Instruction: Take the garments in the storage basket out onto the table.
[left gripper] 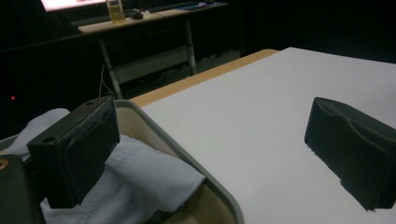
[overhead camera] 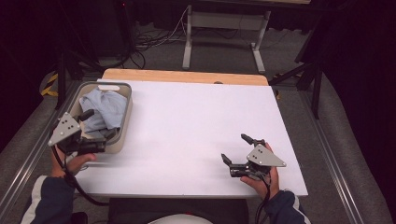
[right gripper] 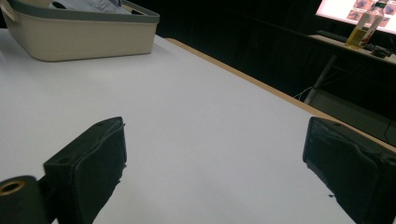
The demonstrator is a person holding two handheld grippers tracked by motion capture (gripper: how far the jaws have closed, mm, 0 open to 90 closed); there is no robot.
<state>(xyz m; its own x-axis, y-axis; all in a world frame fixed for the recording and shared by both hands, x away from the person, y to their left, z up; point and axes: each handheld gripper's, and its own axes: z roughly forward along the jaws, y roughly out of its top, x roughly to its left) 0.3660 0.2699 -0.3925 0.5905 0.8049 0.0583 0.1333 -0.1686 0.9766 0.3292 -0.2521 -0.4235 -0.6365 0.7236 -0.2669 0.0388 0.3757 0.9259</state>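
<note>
High view: a white table with a beige plastic basket at its left edge. A pale blue cloth lies crumpled inside the basket. The left gripper is held at the basket's near end, its jaws spread wide and empty. From the left gripper view, one jaw hangs over the cloth inside the basket, and the other hangs outside, over bare table, so the jaws straddle the basket's side wall. Whether the inner jaw touches the cloth cannot be told. The right gripper sits well apart at the table's near right, jaws also wide open, holding nothing, over bare table. From the right gripper view, the basket stands far off.
</note>
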